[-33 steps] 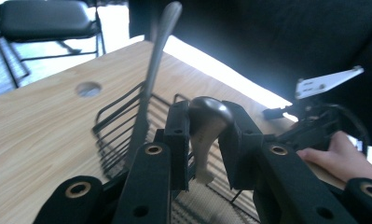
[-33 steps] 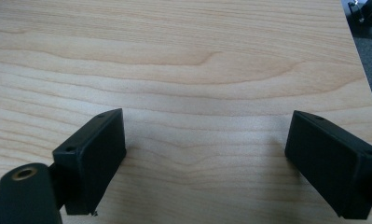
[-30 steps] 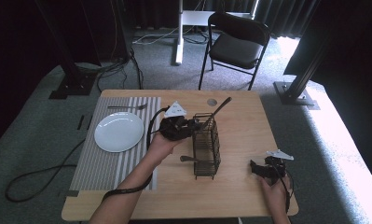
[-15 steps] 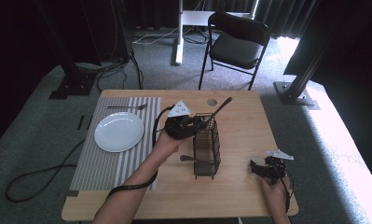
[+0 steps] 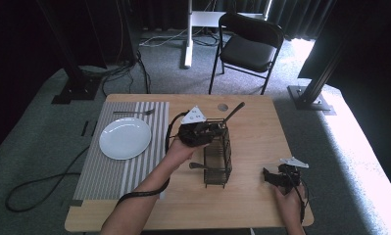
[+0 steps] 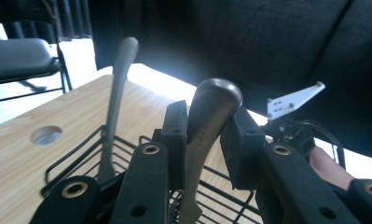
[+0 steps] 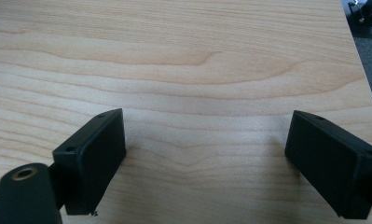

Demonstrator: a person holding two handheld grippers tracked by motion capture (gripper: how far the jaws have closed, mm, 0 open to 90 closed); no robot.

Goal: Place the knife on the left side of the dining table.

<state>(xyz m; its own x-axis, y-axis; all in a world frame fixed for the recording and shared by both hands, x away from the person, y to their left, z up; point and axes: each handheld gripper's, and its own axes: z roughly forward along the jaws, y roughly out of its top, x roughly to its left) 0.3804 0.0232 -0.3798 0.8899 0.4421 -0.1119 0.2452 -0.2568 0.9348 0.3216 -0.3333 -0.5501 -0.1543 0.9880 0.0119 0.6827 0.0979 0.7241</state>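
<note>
Near us, our right tool (image 5: 274, 177) rests open and empty on the desk (image 5: 252, 122). Farther off, our left tool (image 5: 210, 130) grips a utensil handle (image 6: 211, 116) standing in the wire caddy (image 5: 217, 161); plate (image 5: 125, 138) and fork (image 5: 132, 112) already sit far left, so more cutlery remains, we judge.

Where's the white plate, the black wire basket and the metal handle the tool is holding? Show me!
white plate (image 5: 125, 138), high view, middle of the dish.
black wire basket (image 5: 217, 164), high view, its side wall.
metal handle (image 6: 210, 109), left gripper view, rounded upper end between the left tool's (image 6: 207, 135) pads.
</note>
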